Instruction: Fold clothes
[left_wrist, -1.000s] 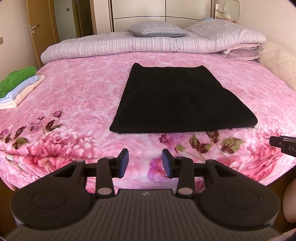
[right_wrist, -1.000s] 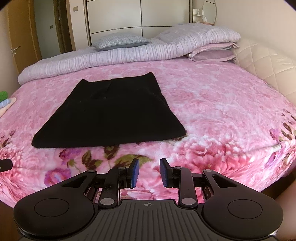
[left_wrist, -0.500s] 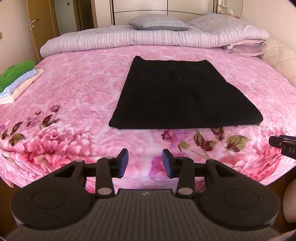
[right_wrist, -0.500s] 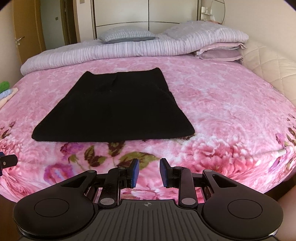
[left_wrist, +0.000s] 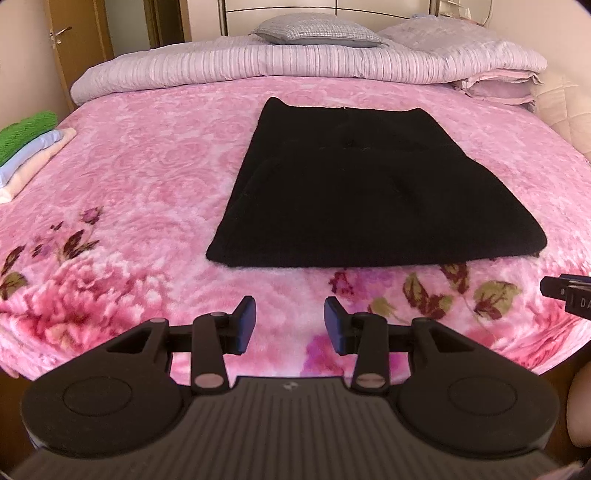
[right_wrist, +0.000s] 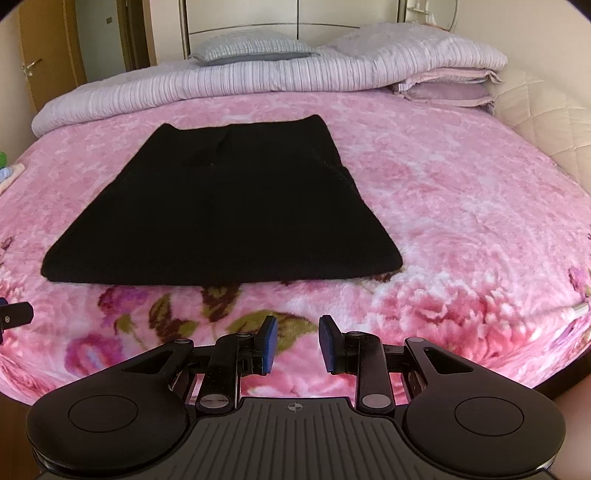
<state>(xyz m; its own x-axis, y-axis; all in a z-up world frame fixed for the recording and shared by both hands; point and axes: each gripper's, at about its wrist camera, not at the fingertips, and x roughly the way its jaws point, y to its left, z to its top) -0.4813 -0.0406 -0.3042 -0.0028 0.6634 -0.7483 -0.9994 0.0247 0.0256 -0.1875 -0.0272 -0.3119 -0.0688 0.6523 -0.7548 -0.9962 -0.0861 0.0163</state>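
A black knitted garment (left_wrist: 354, 188) lies flat on the pink flowered bedspread (left_wrist: 147, 177), folded into a long trapezoid whose wide near hem faces me. The same black garment (right_wrist: 229, 210) fills the left middle of the right wrist view. My left gripper (left_wrist: 290, 312) hangs over the bedspread just short of the hem's left part; its jaws are opening and nothing is between them. My right gripper (right_wrist: 295, 332) hovers open and empty a little short of the hem's right part. Each gripper's tip shows at the edge of the other's view.
A stack of folded clothes (left_wrist: 26, 147), green on top, rests at the bed's left edge. A rolled striped quilt (left_wrist: 295, 66) and pillows (left_wrist: 317, 31) line the head of the bed. A padded headboard (right_wrist: 546, 110) curves along the right. A wooden door (left_wrist: 74, 33) stands far left.
Both grippers have moved forward and down toward the garment's near hem, which now looms larger. The left jaws have spread slightly wider. The right jaws keep the same gap.
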